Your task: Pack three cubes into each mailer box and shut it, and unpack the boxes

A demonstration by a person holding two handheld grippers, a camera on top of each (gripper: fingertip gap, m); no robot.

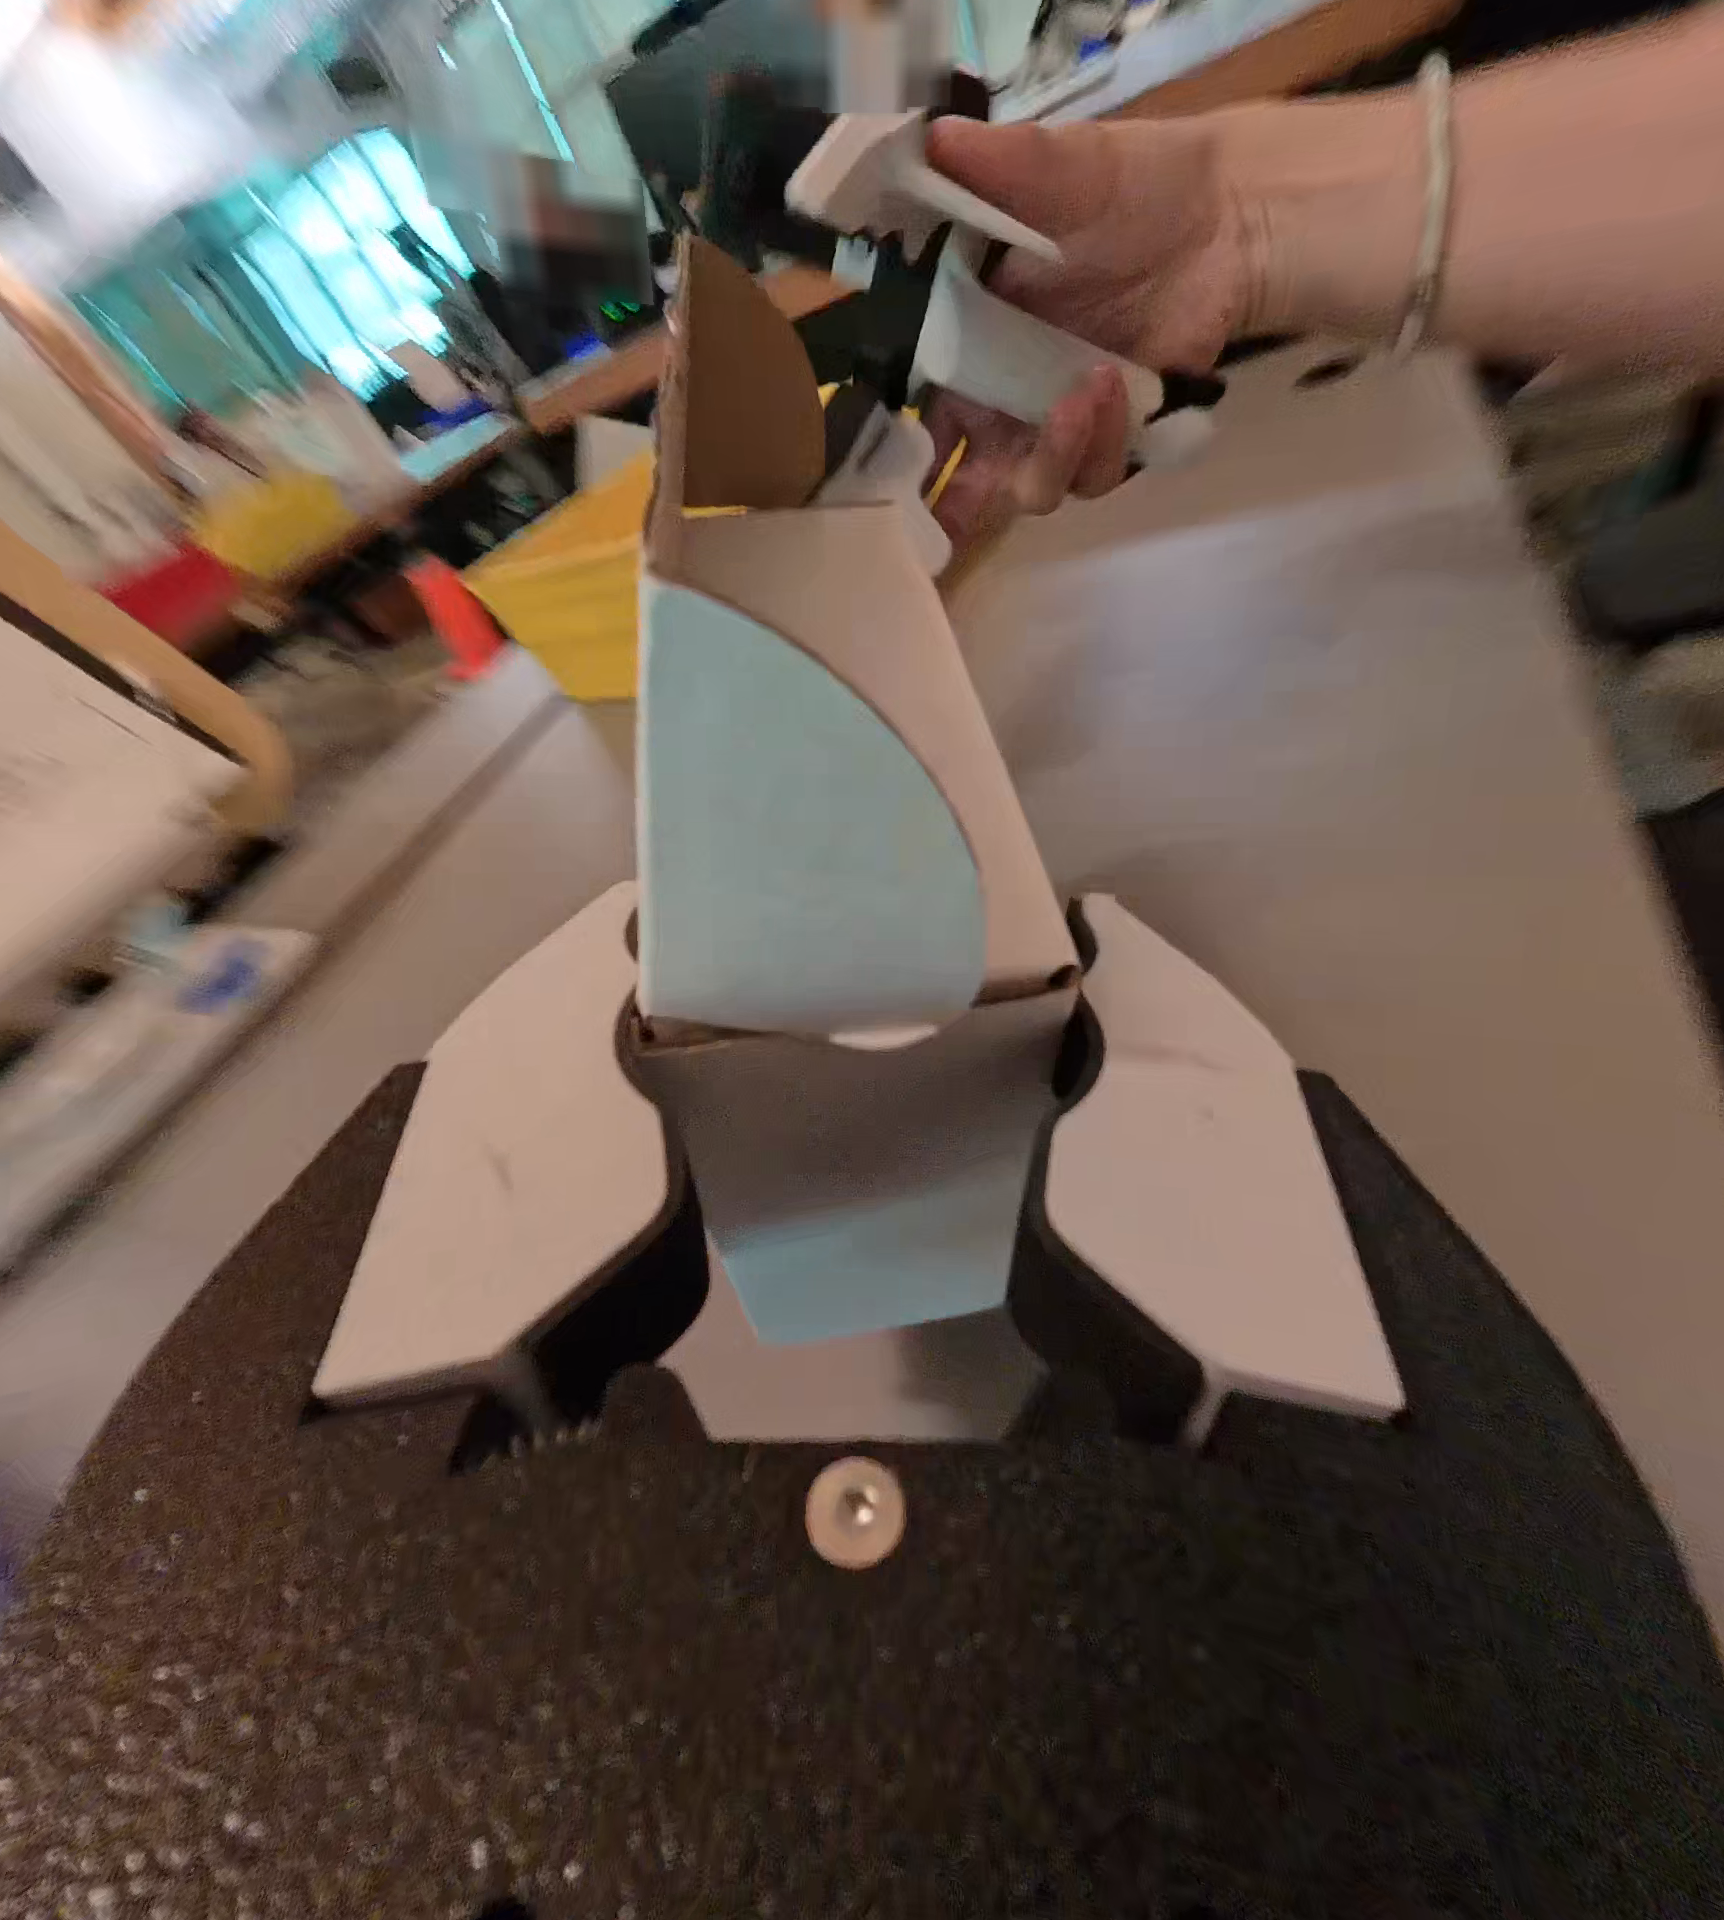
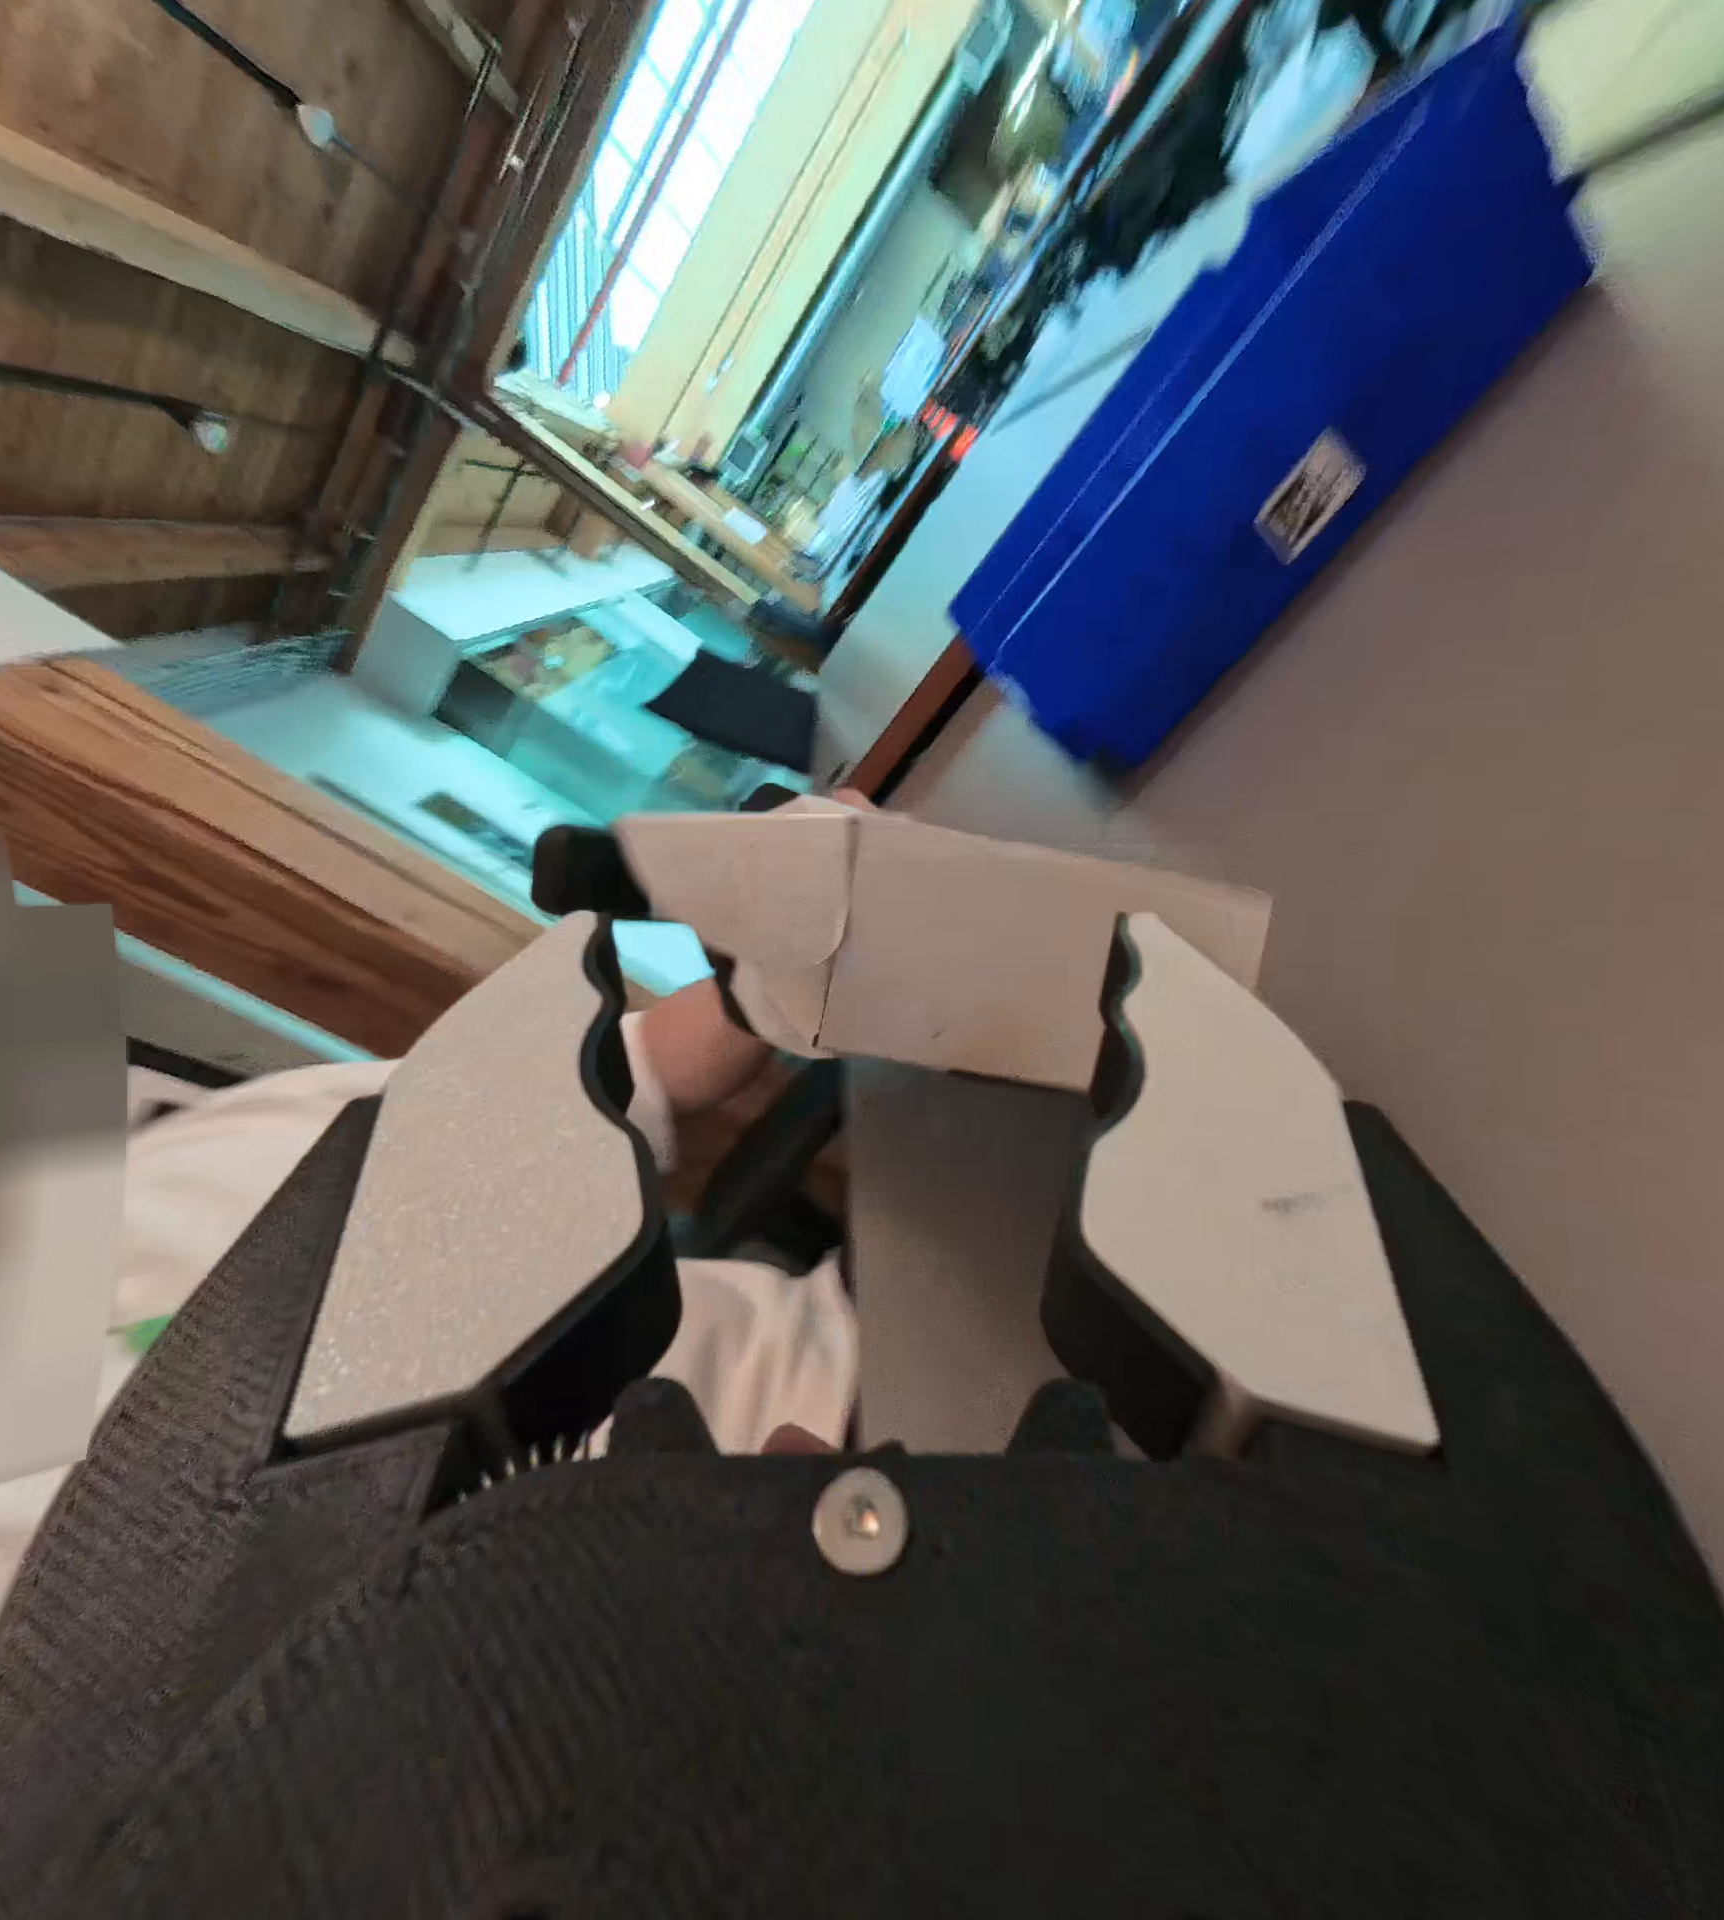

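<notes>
The left gripper [image 1: 858, 1023] pinches one end of a white mailer box [image 1: 837, 748] between its fingers, holding the box above the grey surface [image 1: 1305, 831], with a brown-lined flap [image 1: 744, 395] open at the far end. At that far end the right gripper [image 1: 899, 208] reaches in, gripped by a hand [image 1: 1128, 239] wearing a bracelet. In the right wrist view the right gripper's [image 2: 858, 997] fingers [image 2: 494, 1174] are spread around the white box [image 2: 951, 966], one finger touching its side, while a blue bin [image 2: 1253, 436] sits toward the far edge of the surface [image 2: 1616, 935].
</notes>
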